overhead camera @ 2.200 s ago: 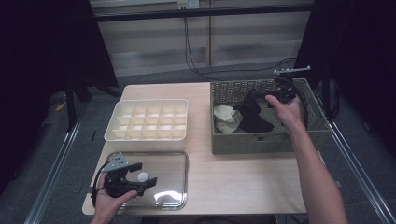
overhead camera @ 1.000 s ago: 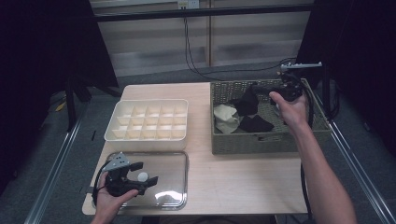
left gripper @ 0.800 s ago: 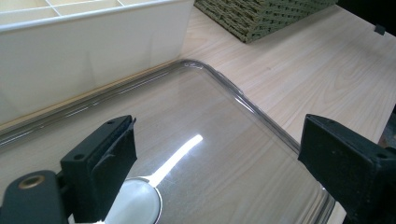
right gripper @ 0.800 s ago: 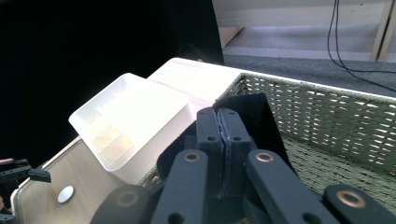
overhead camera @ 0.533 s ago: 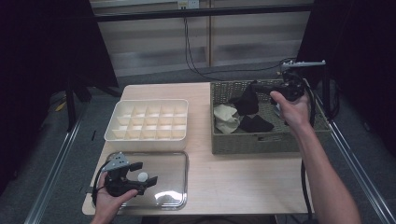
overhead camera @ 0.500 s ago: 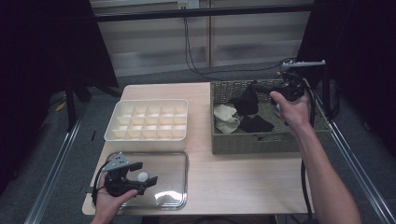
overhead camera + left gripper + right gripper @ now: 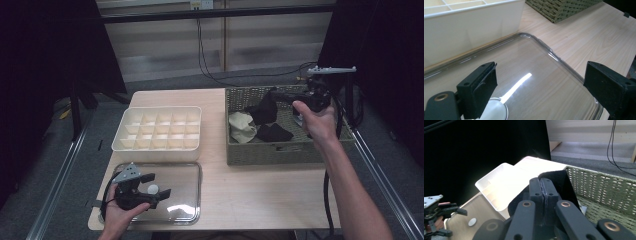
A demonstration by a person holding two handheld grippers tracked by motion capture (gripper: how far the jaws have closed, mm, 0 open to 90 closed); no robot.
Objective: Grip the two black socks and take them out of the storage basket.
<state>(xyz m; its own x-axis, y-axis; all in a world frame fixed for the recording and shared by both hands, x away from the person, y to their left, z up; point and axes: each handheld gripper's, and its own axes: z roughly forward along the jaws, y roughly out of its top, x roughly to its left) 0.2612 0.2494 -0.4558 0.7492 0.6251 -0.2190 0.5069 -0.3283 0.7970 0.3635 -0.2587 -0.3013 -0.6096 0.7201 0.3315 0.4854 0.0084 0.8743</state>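
My right gripper (image 7: 278, 96) hangs above the woven basket (image 7: 270, 152), shut on a black cloth (image 7: 265, 109) that droops from its jaws. In the right gripper view the two jaws (image 7: 541, 182) are pressed together on the fabric (image 7: 560, 180). A beige cloth (image 7: 241, 126) and a second black cloth (image 7: 274, 133) lie inside the basket. My left gripper (image 7: 159, 184) stands open low over a clear tray (image 7: 185, 200) at the front left. Its jaws (image 7: 539, 82) are wide apart, with a small white round piece (image 7: 495, 110) beside the left one.
A white divided box (image 7: 159, 129) with several empty compartments sits behind the clear tray, left of the basket. Bare wooden tabletop (image 7: 260, 190) stretches in front of the basket. Cables hang behind the table's far edge.
My right gripper has risen out of the basket, lifting the black cloth with it, and shifted slightly back and right. The left gripper has stayed still.
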